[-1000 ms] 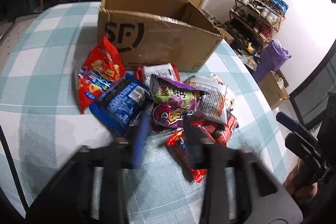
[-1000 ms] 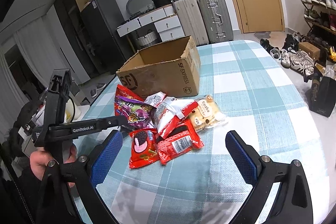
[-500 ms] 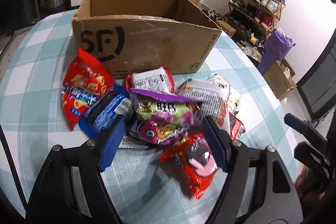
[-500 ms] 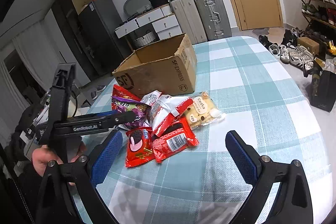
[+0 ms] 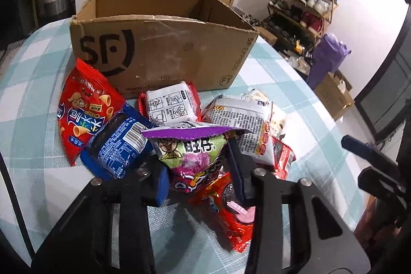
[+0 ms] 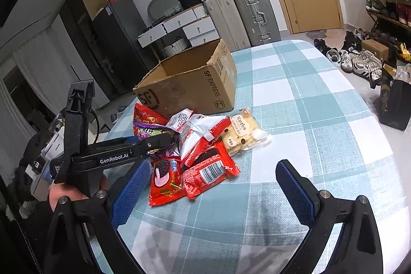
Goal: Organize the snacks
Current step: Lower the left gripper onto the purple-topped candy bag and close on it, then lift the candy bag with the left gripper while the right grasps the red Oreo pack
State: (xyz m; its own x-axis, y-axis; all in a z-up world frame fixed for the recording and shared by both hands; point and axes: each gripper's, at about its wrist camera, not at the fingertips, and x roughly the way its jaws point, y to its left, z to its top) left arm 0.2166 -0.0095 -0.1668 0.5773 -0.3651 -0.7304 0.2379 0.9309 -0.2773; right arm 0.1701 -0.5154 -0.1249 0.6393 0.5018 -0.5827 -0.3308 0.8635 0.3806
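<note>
A pile of snack packets lies on the checked tablecloth in front of an open cardboard box. My left gripper is closing, its blue pads pressing both sides of the purple and green snack bag on top of the pile. Beside that bag lie a red chip bag, a blue packet and a red cookie packet. My right gripper hovers open over the cloth, just short of the pile, holding nothing.
A cream biscuit pack lies at the pile's right side. The table's rounded edge drops toward shoes and a dark bag on the floor. Suitcases and drawers stand behind the box.
The left gripper opened wide, moved in over the pile and then narrowed onto the purple and green bag. The right gripper stayed where it was, open.
</note>
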